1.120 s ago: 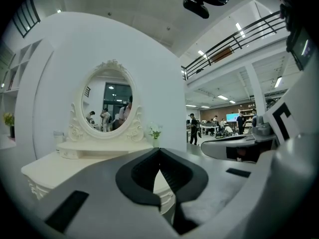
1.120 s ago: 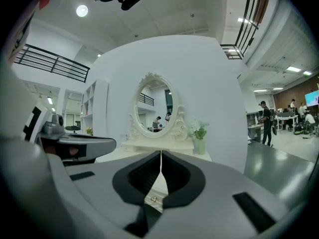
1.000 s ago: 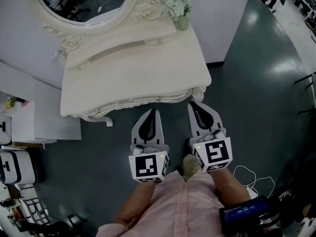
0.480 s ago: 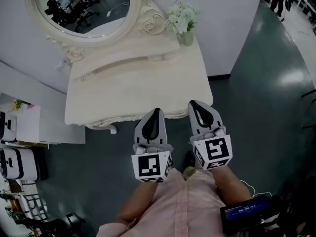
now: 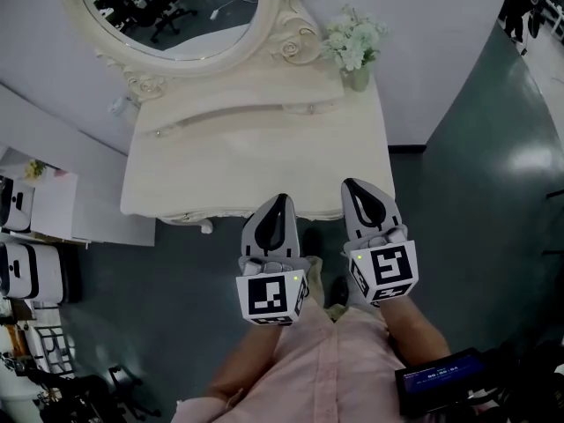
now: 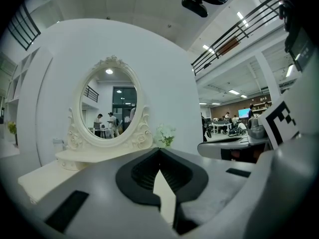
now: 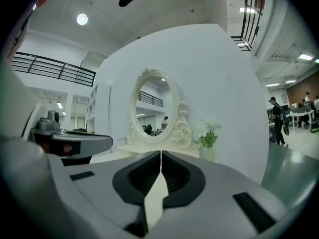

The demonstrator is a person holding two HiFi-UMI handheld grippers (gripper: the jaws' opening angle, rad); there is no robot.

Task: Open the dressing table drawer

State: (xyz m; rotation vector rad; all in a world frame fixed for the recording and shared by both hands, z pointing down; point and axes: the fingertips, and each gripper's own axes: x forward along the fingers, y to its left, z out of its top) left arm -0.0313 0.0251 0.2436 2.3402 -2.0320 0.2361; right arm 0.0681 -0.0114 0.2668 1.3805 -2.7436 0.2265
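Dressing table drawer: it cannot be told apart from above. The front face of the desk (image 5: 198,216), where it would sit, shows only as a thin carved strip along the near edge.

Nearest the camera, a person in a pink shirt (image 5: 326,368) carries 2 tools. The left hand-held gripper (image 5: 279,200) is clenched, jaws tip to tip, with nothing between them. The right hand-held gripper (image 5: 352,184) is clenched likewise and empty. Both lie side by side pointing at the desk. Their tips overlap its near edge, toward the near right corner; contact cannot be confirmed.

The cream desk top (image 5: 220,166) runs back to a raised shelf (image 5: 238,113). A vase of white flowers (image 5: 356,51) stands at the far right corner. An oval mirror (image 5: 167,7) in a carved frame rises along the far edge, against a white wall (image 5: 441,42).
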